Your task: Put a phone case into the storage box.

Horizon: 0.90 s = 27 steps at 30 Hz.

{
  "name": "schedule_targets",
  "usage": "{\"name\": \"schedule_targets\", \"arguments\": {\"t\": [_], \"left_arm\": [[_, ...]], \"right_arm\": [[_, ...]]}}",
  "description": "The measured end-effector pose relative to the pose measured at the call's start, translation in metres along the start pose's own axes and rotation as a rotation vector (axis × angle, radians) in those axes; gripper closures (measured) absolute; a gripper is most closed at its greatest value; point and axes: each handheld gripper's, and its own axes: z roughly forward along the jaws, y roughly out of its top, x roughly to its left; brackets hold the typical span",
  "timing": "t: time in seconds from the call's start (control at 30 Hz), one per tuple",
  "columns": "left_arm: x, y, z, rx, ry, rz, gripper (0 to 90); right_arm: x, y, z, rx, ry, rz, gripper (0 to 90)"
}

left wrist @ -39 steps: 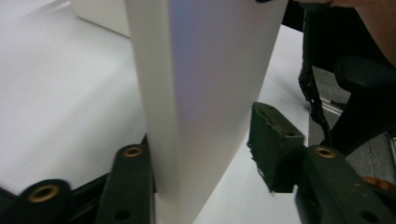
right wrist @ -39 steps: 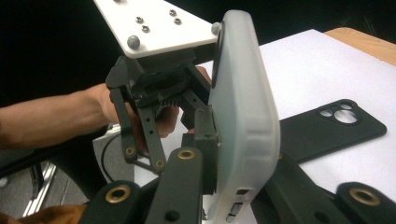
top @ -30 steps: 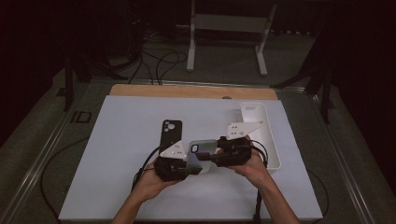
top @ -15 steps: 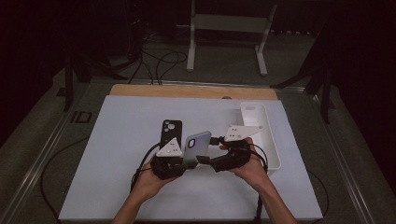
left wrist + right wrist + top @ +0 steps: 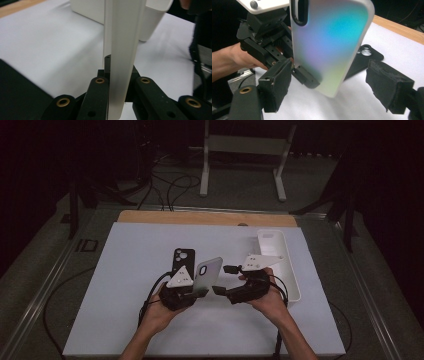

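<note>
In the high view, the left gripper (image 5: pixel 199 292) is clenching the lower edge of the iridescent phone case (image 5: pixel 207 273), holding it upright above the middle of the tabletop (image 5: pixel 125 270). The right gripper (image 5: pixel 225 279), at the case's 3 o'clock, has just been opening its fingers, and they are standing apart from the case; a second ago both grippers were on it, so the case now appears handed over to the left gripper alone. A black phone case (image 5: pixel 183 258) is lying at its 11 o'clock, and a white tray (image 5: pixel 292 280) is sitting near the right edge (open tabletop at 9 o'clock).

In the left gripper view, the case (image 5: pixel 122 50) is standing edge-on, pinched between the fingers, with the tray (image 5: pixel 152 22) beyond.

In the right gripper view, the released fingers (image 5: pixel 275 86) are flanking the case (image 5: pixel 329 42) without touching it.
</note>
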Motion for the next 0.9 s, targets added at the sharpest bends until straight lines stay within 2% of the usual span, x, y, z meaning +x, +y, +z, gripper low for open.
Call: {"name": "schedule_targets", "arguments": {"t": [0.17, 0.37, 0.4, 0.43, 0.5, 0.63, 0.73, 0.9], "left_arm": [[0.005, -0.001, -0.004, -0.029, 0.047, -0.038, 86.1], [0.007, -0.003, -0.007, -0.034, 0.102, -0.051, 86.1], [0.007, -0.003, -0.007, -0.034, 0.102, -0.051, 86.1], [0.007, -0.002, -0.006, -0.032, 0.120, -0.051, 86.1], [0.006, -0.002, -0.005, -0.034, 0.128, -0.057, 86.1], [0.005, -0.003, -0.003, -0.030, 0.138, -0.062, 86.1], [0.003, -0.004, -0.001, -0.021, 0.146, -0.058, 86.1], [0.002, -0.004, 0.002, -0.021, 0.143, -0.056, 86.1]], "right_arm": [[0.001, 0.000, 0.000, 0.001, -0.039, 0.008, 14.5], [0.002, 0.002, 0.001, 0.006, -0.100, 0.024, 9.3], [0.002, 0.002, 0.001, 0.006, -0.100, 0.024, 9.3], [0.003, 0.002, 0.001, 0.003, -0.105, 0.030, 9.3], [0.005, 0.004, 0.003, -0.017, -0.137, 0.036, 9.1], [0.009, 0.008, 0.007, -0.025, -0.164, 0.045, 9.2], [0.010, 0.011, 0.011, -0.043, -0.187, 0.071, 9.2], [0.012, 0.017, 0.014, -0.066, -0.186, 0.127, 9.7]]}}
